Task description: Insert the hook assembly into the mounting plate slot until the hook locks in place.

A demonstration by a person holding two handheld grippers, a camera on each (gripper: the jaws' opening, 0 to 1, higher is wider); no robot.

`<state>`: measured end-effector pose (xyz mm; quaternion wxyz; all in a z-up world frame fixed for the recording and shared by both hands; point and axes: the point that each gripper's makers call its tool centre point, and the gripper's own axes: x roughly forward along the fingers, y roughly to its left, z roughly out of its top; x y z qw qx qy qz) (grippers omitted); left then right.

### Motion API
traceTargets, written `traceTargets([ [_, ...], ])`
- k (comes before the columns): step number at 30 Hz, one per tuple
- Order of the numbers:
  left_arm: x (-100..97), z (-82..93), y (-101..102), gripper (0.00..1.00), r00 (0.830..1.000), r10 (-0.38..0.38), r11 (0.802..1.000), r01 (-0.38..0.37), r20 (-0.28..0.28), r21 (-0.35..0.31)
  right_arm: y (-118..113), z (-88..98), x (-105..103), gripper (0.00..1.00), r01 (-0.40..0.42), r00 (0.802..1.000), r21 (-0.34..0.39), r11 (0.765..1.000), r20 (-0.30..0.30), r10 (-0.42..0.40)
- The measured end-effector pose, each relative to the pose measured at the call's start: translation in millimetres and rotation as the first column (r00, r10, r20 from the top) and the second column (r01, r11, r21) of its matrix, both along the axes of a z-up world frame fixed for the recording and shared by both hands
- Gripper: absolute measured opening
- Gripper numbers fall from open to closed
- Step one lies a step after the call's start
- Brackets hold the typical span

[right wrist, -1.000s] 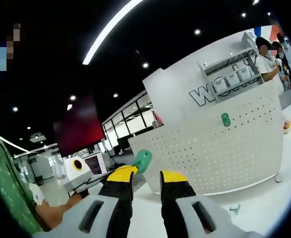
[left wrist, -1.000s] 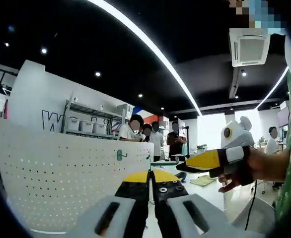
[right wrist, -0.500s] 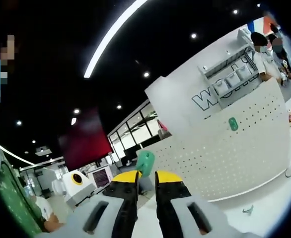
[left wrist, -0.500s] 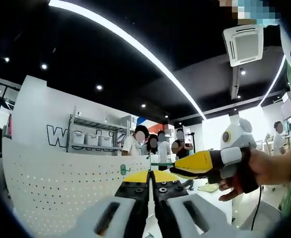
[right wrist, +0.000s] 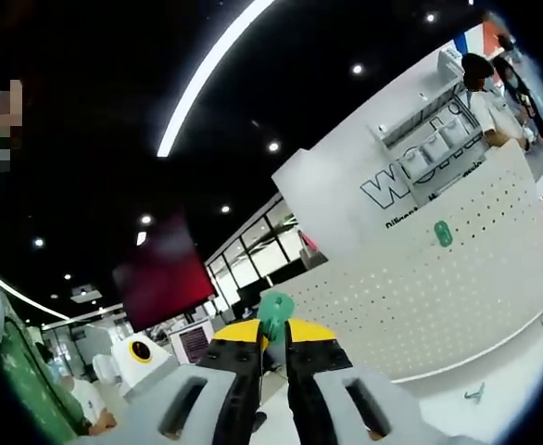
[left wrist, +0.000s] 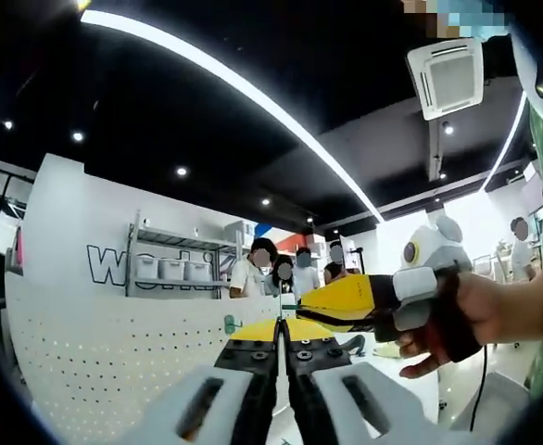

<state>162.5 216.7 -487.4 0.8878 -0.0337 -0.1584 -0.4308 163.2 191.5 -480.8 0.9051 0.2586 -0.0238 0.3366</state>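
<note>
Risk, slip: the hook is held only at its lower part between yellow tips; I judge that a push into a hole at an angle could twist it out of the grip.
Risk, misalignment: both grippers point up and away from the pegboard, so the hook would need turning toward a hole; a skewed approach could jam it short of locking.
Risk, view: the cameras look largely at the ceiling; tilting further could lose the pegboard from the workspace.
Hook: green, its rounded top standing just above the right gripper tips in the right gripper view, centred between them.
Right jaws: pressed in on the hook, almost no gap visible.
Left gripper: jaws pressed together, with a thin green-topped rod rising from the seam; whether it is pinched I cannot tell.
Right gripper in the left gripper view: held in a hand, its yellow tip just beside the left tips.
Pegboard: white, perforated, upright on the table, well apart from both grippers.
Second hook: green, already on the pegboard.
Small green piece: on the table near the pegboard base.
</note>
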Motion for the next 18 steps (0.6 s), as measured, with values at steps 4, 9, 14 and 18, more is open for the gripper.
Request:
traceTargets([
  [4, -3.4, 1.4, -2, 0.02, 1.000, -0.004, 1.000, 0.004, 0.015, 0.010, -2, 0.4, 1, 0.05, 0.005, 1.000, 0.003, 1.000, 0.000, -0.005],
  [9, -5.7, 2.2, -4, 0.02, 1.000, -0.003, 1.000, 0.002, 0.029, 0.025, -3, 1.4, 0, 0.03, 0.006, 1.000, 0.013, 1.000, -0.002, -0.005],
  [14, -8.7, 2.4, -6, 0.02, 0.999, -0.007, 0.999, 0.005, 0.039, 0.038, -3, 1.3, -2, 0.03, 0.007, 1.000, 0.015, 1.000, -0.001, -0.007],
  [18, -12.5, 3.7, -7, 0.02, 0.998, -0.013, 0.998, 0.009, 0.057, 0.055, -4, 1.7, -4, 0.03, 0.002, 1.000, 0.023, 1.000, -0.003, -0.002],
])
